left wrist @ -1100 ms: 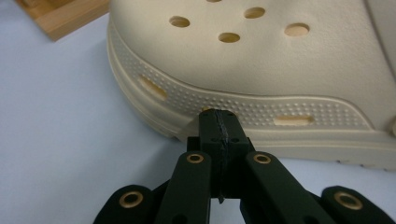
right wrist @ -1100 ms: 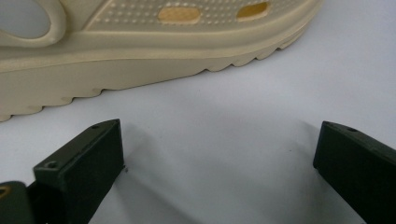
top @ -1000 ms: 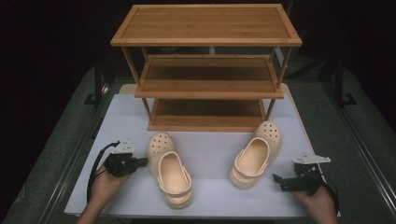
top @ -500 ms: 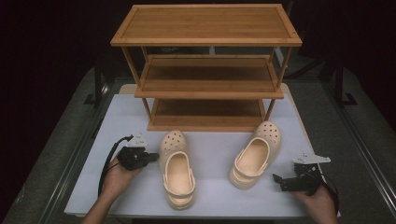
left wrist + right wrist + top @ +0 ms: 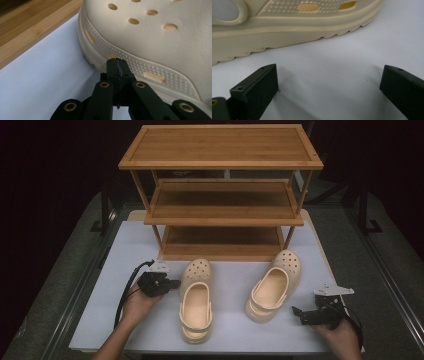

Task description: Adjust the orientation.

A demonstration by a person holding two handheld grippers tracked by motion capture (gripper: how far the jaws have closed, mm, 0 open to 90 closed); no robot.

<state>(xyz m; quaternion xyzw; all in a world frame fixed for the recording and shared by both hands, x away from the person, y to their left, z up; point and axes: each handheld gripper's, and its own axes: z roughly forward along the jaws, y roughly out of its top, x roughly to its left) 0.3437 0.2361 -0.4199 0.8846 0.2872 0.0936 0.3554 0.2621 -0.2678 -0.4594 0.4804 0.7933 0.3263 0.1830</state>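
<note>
Two clogs, left [image 5: 196, 300] and right [image 5: 274, 287], side by side on table [image 5: 125, 250] before shelf rack [image 5: 222, 195].

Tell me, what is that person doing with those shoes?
A person holds a gripper in each hand at a white table. The left gripper, jaws shut, pushes against the side of the left clog. The right gripper, jaws open, waits beside the right clog. Behind them stands a wooden shoe rack.
</note>
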